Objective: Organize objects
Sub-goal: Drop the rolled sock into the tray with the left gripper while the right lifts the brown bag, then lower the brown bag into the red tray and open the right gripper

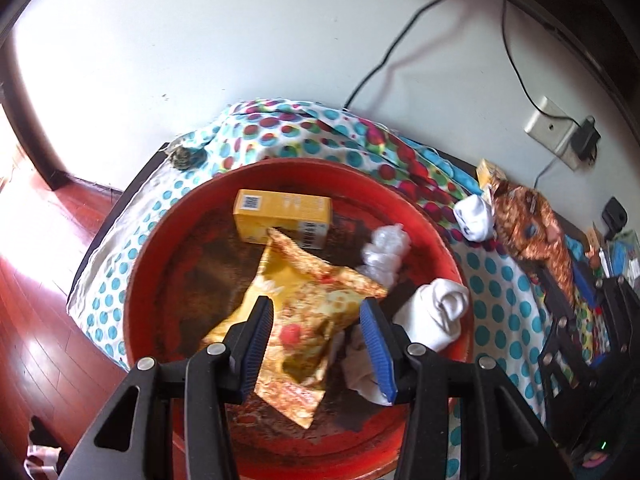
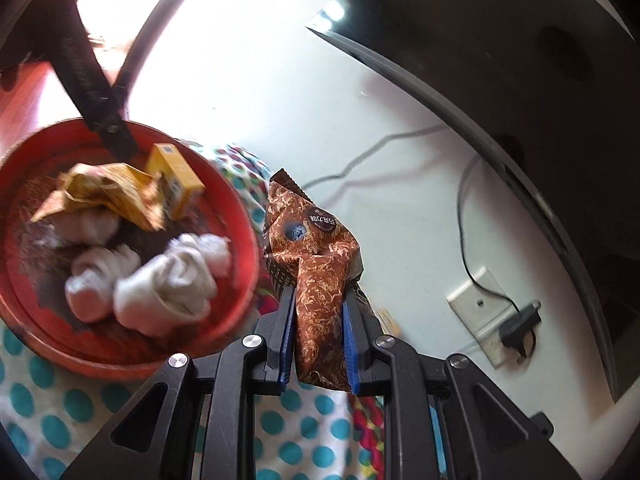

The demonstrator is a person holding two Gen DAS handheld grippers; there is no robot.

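A red round tray [image 1: 152,264] sits on a dotted cloth. In it lie a yellow box [image 1: 282,216], a yellow snack bag [image 1: 304,304], a crumpled clear plastic bag [image 1: 386,252] and rolled white socks [image 1: 434,312]. My left gripper [image 1: 320,320] is open above the yellow snack bag, fingers either side of it. My right gripper [image 2: 318,312] is shut on a brown snack bag [image 2: 316,248] and holds it in the air right of the tray [image 2: 120,356]. The brown bag [image 1: 536,224] also shows in the left wrist view.
The dotted cloth [image 1: 492,300] covers a dark table. A white sock [image 1: 476,216] and a small yellow box [image 1: 488,172] lie on it right of the tray. A wall socket [image 2: 480,308] with a plugged adapter and cables is on the white wall. Red wood floor [image 1: 48,320] lies left.
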